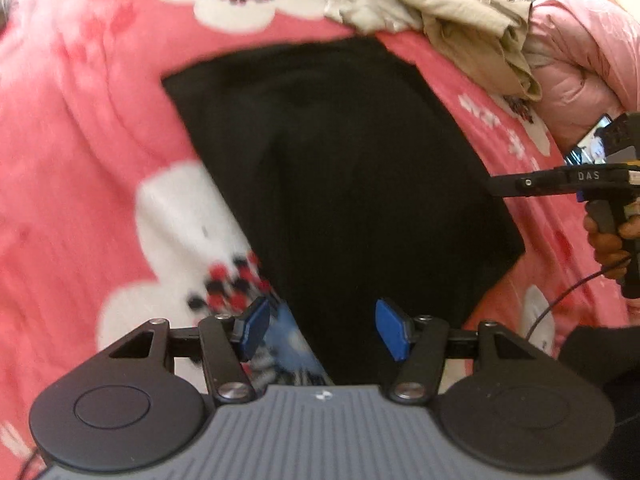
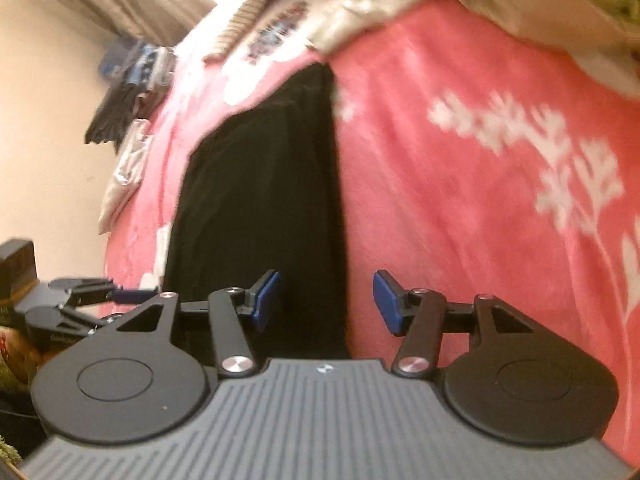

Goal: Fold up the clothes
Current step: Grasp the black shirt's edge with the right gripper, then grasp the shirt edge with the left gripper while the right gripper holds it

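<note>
1 black garment (image 1: 340,184) | 1 pink blanket (image 1: 80,140) | 2 grippers, jaws apart

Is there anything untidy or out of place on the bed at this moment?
The black garment lies flat and neat on the pink blanket. Only the beige clothes at the far edge sit crumpled in a heap, not folded.

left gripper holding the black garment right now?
No. In the left wrist view the left gripper is open, blue pads apart with nothing between them, above the black garment lying flat on the pink blanket.
</note>
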`<move>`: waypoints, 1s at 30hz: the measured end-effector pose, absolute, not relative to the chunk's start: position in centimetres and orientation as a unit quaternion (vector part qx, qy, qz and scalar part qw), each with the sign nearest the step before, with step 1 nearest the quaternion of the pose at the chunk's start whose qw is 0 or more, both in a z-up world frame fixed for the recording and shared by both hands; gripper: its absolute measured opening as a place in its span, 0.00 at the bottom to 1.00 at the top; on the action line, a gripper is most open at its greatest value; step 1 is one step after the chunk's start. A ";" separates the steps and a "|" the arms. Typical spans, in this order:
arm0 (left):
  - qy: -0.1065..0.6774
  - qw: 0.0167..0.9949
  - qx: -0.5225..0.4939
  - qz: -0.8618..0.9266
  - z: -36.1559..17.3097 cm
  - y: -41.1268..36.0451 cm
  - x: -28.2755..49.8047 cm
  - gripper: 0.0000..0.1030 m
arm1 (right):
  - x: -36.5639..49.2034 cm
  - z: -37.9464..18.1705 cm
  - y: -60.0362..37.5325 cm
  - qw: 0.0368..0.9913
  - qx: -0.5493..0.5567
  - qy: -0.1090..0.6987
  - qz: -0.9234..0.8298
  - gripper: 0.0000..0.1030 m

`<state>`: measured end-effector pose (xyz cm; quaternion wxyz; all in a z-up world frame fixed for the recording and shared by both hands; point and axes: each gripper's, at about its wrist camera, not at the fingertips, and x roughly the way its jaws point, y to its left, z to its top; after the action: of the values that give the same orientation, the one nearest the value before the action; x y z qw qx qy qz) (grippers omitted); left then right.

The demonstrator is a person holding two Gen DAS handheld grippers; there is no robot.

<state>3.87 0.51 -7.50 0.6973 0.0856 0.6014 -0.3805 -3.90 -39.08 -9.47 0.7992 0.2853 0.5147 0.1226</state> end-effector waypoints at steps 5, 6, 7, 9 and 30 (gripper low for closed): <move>0.624 0.673 0.073 -0.390 -8.9 0.2 2.9 0.60 | -5.5 -10.7 -39.2 0.773 0.332 0.521 0.144 0.50; 0.620 0.676 0.076 -0.392 -8.7 0.2 3.0 0.59 | -5.6 -10.6 -39.1 0.770 0.336 0.521 0.148 0.51; 0.616 0.679 0.076 -0.393 -8.6 0.1 3.1 0.58 | -5.5 -10.5 -39.1 0.770 0.338 0.519 0.151 0.51; 0.610 0.686 0.070 -0.391 -8.6 0.0 3.6 0.56 | -4.9 -10.3 -39.1 0.778 0.335 0.510 0.149 0.51; 0.633 0.668 0.035 -0.390 -9.2 -0.9 1.2 0.52 | -6.5 -12.5 -39.0 0.746 0.388 0.507 0.189 0.39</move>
<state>1.22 -0.91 -9.16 0.6685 0.0346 0.6326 -0.3897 -6.47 -38.98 -12.54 0.7461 0.3878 0.5073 0.1886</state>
